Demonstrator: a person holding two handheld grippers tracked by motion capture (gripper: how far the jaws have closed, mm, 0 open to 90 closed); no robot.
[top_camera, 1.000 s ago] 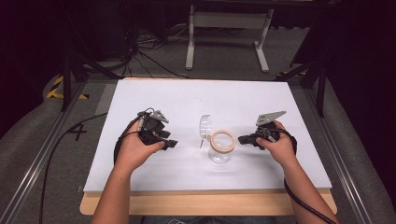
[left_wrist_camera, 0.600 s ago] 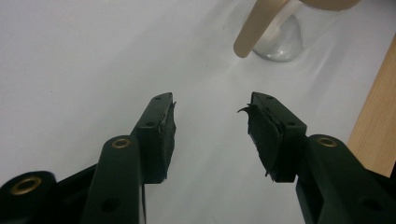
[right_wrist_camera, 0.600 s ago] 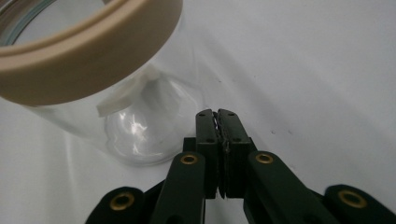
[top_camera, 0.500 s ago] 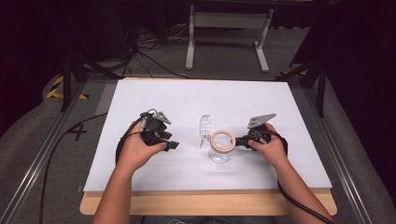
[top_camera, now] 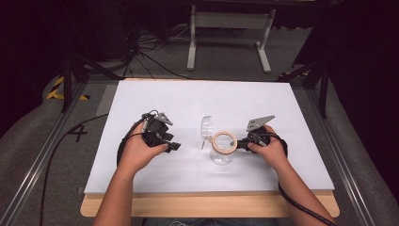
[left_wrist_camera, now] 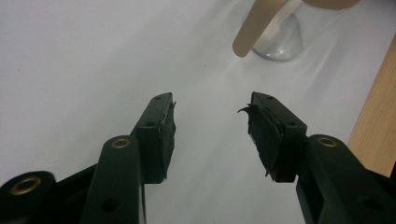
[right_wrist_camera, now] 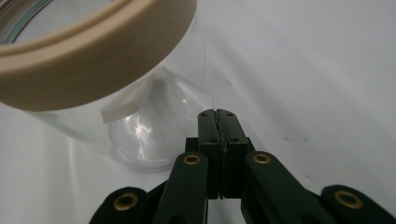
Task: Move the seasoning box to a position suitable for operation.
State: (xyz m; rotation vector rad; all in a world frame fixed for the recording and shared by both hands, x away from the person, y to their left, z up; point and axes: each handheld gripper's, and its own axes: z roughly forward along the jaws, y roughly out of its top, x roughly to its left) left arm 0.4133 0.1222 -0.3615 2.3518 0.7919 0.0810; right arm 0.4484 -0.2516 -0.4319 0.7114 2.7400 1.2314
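A clear glass jar [top_camera: 221, 154] with a tan rim [top_camera: 224, 142] stands mid-table, its clear lid [top_camera: 207, 128] swung up on the left side. My right gripper [top_camera: 240, 143] is just right of the jar, at rim height. In the right gripper view the jaws [right_wrist_camera: 217, 114] are shut flat together with nothing between them, tips close to the jar's glass wall [right_wrist_camera: 140, 130] under the tan rim [right_wrist_camera: 93, 60]. My left gripper [top_camera: 173, 147] rests left of the jar, apart from it. Its jaws [left_wrist_camera: 210, 116] stand open and empty, with the jar's base [left_wrist_camera: 280, 42] ahead.
A white sheet [top_camera: 197, 101] covers the table, with a wooden edge [top_camera: 207, 205] at the front. Black cables trail from both grippers. A metal stand [top_camera: 230, 28] and floor cables lie beyond the far edge.
My right gripper has moved left, up to the jar's rim. The left gripper has barely shifted.
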